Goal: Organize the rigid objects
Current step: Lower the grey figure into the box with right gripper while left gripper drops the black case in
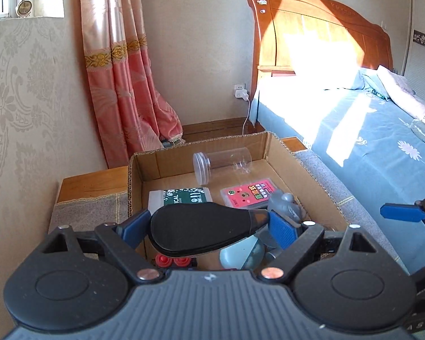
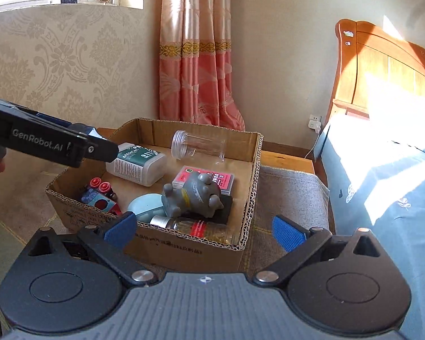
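- Black, flat and oval with a smoky translucent tip, the rounded object (image 1: pixel 204 229) sits clamped between the left gripper (image 1: pixel 209 226)'s blue pads, held above the near end of the cardboard box (image 2: pixel 252 170).
- Right gripper (image 2: pixel 204 229) has its jaws spread wide with nothing between them, just short of the box's near wall.
- Inside the box lie a clear jar (image 2: pixel 198 144), a grey figurine (image 2: pixel 195 195), a pink card pack (image 2: pixel 223 178) and a white bottle (image 2: pixel 136 163).
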Tool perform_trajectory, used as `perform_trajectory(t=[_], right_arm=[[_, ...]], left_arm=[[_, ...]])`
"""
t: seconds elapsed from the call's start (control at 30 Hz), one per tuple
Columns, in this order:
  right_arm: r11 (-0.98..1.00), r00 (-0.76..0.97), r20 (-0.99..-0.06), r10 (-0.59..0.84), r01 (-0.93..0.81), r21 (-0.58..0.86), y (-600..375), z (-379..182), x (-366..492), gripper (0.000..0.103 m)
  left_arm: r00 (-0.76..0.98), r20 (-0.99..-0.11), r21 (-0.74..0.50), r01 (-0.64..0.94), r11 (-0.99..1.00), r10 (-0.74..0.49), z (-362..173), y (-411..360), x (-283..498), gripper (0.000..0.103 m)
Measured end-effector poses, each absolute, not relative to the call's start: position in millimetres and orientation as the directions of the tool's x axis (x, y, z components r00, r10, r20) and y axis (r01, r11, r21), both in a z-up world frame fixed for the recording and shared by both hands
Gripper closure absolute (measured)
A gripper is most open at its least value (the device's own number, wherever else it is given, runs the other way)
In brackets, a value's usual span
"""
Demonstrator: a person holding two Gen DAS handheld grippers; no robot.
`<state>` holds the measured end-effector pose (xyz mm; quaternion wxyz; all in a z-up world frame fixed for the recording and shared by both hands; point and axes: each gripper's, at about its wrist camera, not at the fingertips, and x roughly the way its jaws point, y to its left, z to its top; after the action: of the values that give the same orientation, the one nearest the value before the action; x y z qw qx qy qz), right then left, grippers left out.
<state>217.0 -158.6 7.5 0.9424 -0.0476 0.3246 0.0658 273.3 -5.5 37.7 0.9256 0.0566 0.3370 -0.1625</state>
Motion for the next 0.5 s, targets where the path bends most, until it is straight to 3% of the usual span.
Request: perform_trajectory(t=[0.33,0.5], right_arm=[[0.991,0.777,-0.622,0.101,-0.135,-0.007,-168,9,198,0.0],[0.993,0.778,-0.621,0.093,-0.114,0.006,-175,9,197,0.0]], left_arm=[[0.648,-0.708,-0.019,0.382,0.924,-0.282,21,-64,343,0.014],[0.692,-0.68,0.022,0.35,0.936,-0.242,21,-76,350,0.005]])
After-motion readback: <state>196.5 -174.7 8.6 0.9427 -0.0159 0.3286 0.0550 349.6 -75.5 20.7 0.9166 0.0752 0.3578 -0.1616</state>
